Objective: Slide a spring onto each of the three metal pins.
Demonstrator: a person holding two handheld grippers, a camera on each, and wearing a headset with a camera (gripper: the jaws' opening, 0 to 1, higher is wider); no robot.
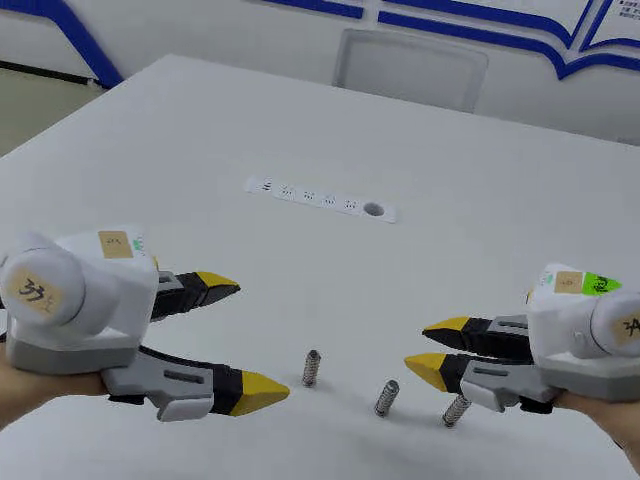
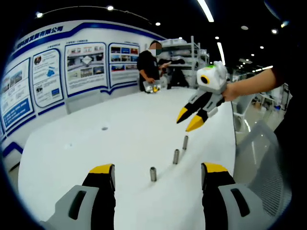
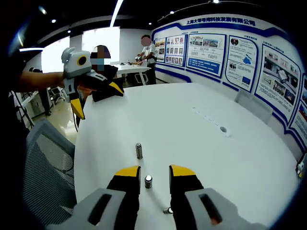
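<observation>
Metal pins upright on table; left gripper, right gripper jaws parted.

— Any writing you can read?
— Little. The left gripper, over the near edge of the table, carries a tan sticker on its round cap with two handwritten figures, perhaps 33; I cannot be sure.
— And the right gripper?
— Its cap sticker has handwriting too, cut by the picture's edge. The same gripper bears a tan label and a green label, both too small to read.
— The wall behind the table?
— There are display boards under a blue heading in Chinese characters; the small print is blurred.
— The socket strip mid-table?
— Marks, none legible.
</observation>
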